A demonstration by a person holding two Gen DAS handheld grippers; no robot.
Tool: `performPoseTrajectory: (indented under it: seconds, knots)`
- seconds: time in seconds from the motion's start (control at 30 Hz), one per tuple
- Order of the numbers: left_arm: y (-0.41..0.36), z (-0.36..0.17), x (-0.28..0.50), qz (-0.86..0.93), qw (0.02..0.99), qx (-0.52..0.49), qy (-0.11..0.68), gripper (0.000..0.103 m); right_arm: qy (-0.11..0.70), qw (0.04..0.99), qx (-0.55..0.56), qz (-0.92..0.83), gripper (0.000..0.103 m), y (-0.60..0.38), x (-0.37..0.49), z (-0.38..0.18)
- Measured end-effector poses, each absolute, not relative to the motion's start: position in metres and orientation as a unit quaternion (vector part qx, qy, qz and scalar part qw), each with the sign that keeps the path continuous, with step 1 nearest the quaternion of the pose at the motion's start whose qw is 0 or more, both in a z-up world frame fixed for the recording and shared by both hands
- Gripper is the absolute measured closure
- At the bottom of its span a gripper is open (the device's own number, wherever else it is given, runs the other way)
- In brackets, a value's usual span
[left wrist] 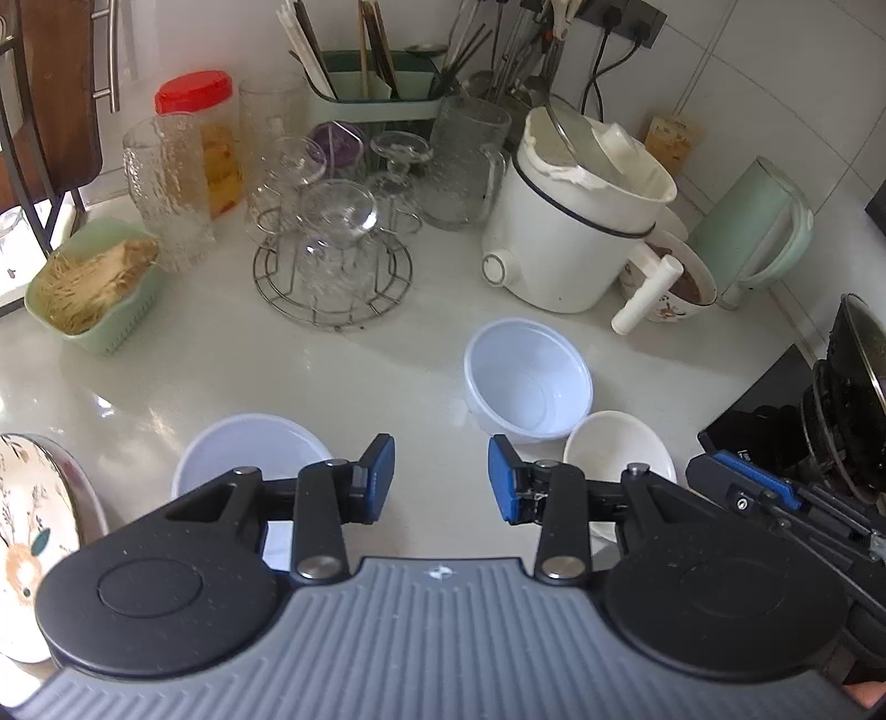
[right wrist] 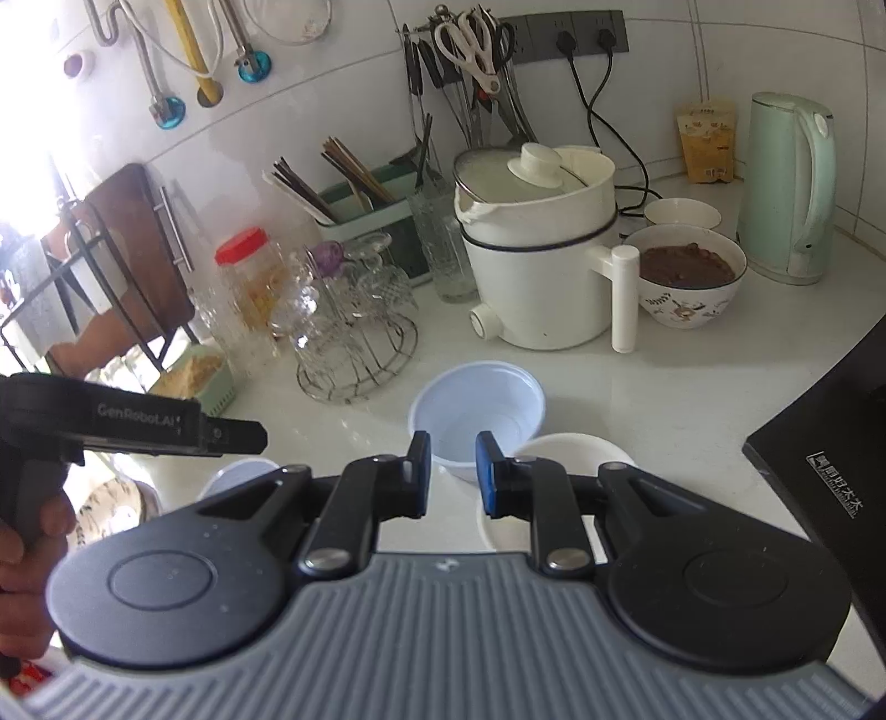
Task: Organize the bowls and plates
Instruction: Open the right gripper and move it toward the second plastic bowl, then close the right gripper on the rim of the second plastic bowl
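Both grippers, left and right, are held spread (nothing pinched) above the bowls, ready for stacking.

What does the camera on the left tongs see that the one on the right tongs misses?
Only the left view shows the green basket's contents from above and a patterned plate in full. Only the right view shows wall pipes, scissors and the hand. Both share the translucent bowl, white cooker and kettle.
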State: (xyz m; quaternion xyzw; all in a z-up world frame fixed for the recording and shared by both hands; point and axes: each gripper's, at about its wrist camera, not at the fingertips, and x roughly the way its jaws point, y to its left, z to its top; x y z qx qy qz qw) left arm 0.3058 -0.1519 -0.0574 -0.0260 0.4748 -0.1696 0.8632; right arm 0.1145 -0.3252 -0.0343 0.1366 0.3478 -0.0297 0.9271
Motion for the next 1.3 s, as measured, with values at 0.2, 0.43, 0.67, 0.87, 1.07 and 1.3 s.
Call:
performPoseTrajectory:
  seconds: [0.2, 0.43, 0.67, 0.87, 1.07, 1.3]
  knots:
    - [-0.17, -0.061, 0.302, -0.158, 0.863, -0.031, 0.479, 0.06, 0.352, 0.927, 0.131, -0.02, 0.081, -0.336, 0.114, -0.039]
    - [-0.178, -0.062, 0.31, -0.149, 0.86, -0.027, 0.488, 0.06, 0.355, 0.925, 0.137, -0.013, 0.081, -0.342, 0.121, -0.041]
    - [-0.185, -0.078, 0.344, -0.15, 0.844, -0.016, 0.514, 0.057, 0.366, 0.918, 0.153, -0.019, 0.081, -0.35, 0.142, -0.052]
    - [-0.186, -0.094, 0.381, -0.167, 0.836, -0.009, 0.523, 0.047, 0.367, 0.917, 0.157, -0.007, 0.065, -0.354, 0.168, -0.054]
    - [-0.182, -0.105, 0.414, -0.17, 0.828, -0.024, 0.534, 0.034, 0.376, 0.912, 0.165, -0.014, 0.046, -0.353, 0.205, -0.064]
    - [-0.186, -0.122, 0.448, -0.189, 0.808, -0.03, 0.557, 0.034, 0.395, 0.906, 0.149, -0.038, 0.047, -0.357, 0.243, -0.079]
